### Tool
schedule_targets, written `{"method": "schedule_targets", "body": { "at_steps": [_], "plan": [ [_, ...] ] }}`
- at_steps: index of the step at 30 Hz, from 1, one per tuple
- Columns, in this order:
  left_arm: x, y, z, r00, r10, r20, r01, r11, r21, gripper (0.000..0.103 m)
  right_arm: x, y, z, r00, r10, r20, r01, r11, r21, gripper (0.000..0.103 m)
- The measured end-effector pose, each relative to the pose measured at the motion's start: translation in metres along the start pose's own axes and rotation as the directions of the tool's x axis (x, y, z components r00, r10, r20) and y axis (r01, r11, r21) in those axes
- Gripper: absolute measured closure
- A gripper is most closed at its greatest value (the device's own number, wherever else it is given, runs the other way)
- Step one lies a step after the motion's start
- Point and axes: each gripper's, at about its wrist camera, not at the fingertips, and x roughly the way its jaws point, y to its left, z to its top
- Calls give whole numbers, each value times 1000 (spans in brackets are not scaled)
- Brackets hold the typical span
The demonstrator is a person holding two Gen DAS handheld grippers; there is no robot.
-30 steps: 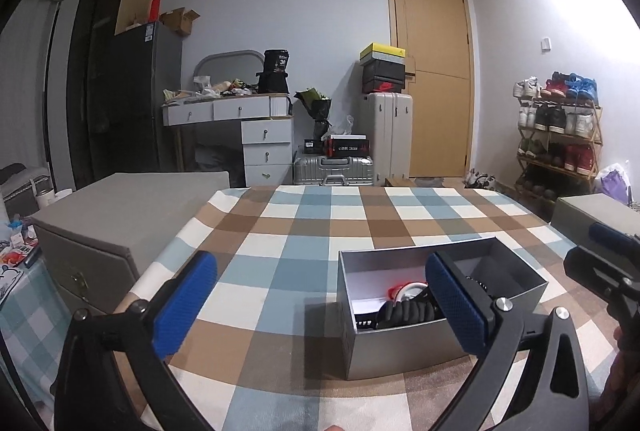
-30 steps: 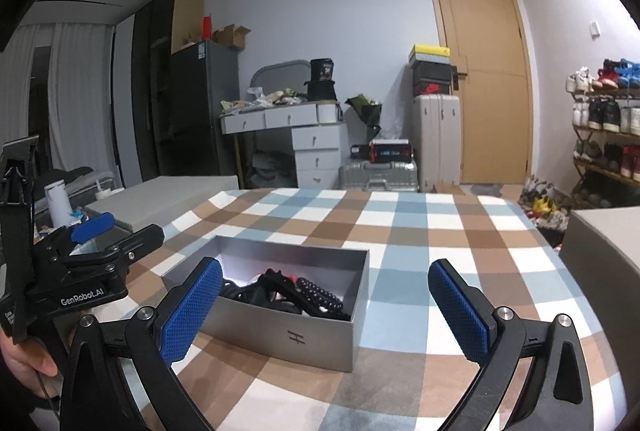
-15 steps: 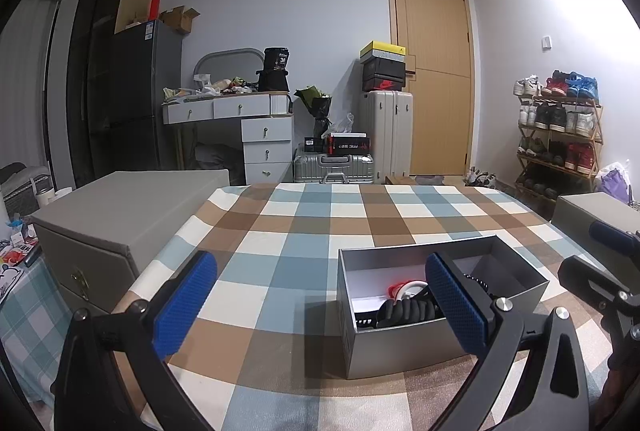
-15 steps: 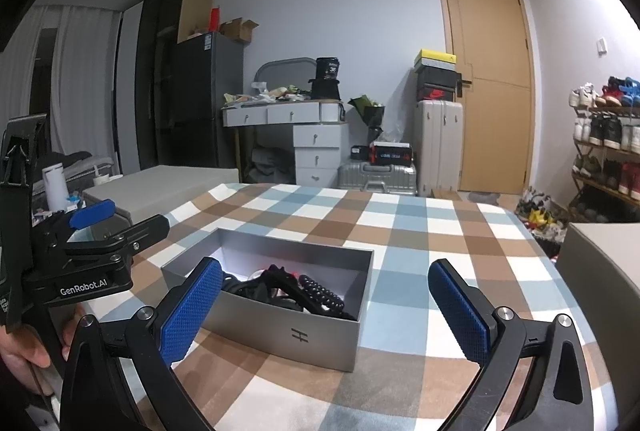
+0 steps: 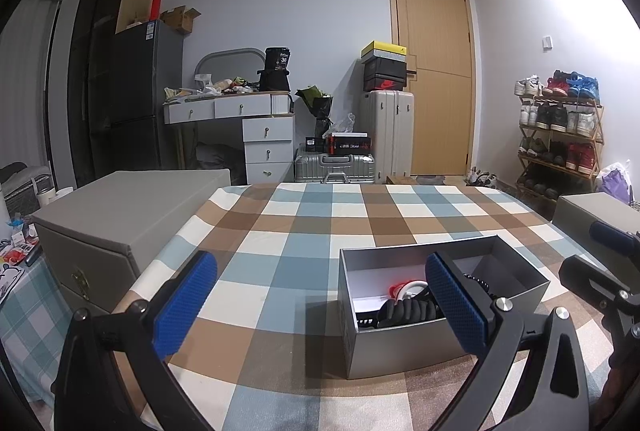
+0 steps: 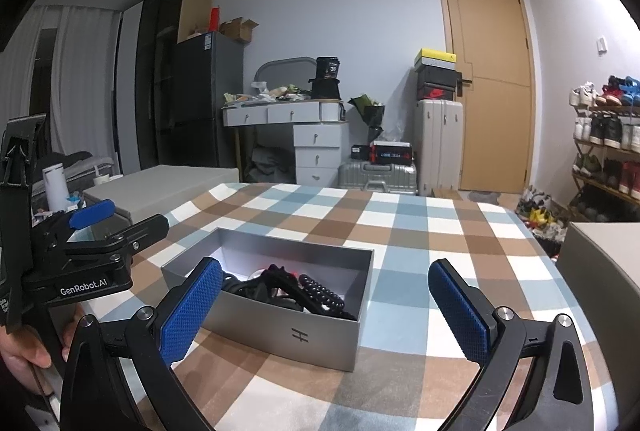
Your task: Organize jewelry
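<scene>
Now, both grippers' jaws wide and empty, left gripper (image 5: 320, 307), right gripper (image 6: 326, 311), above silver jewelry box (image 6: 280, 327).

The worktop (image 5: 304, 231) is spread with a checked cloth (image 6: 404, 227) of brown, blue and cream squares. On it sits an open grey box (image 6: 288, 327) holding dark, tangled pieces, possibly beaded bracelets. The cloth around it lies bare.

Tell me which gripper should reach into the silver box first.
Probably the right gripper: the silver box lies nearly between its open fingers. For the left gripper, also open, the box sits off to the right side.
</scene>
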Motion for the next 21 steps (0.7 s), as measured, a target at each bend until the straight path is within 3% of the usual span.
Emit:
{"method": "schedule_targets", "body": {
  "at_steps": [21],
  "plan": [
    [0,-1,0,1000,2,-2,-2,1000,0,1,5,-1,-2,1000,11,-17,-11,1000,11,0]
  ]
}}
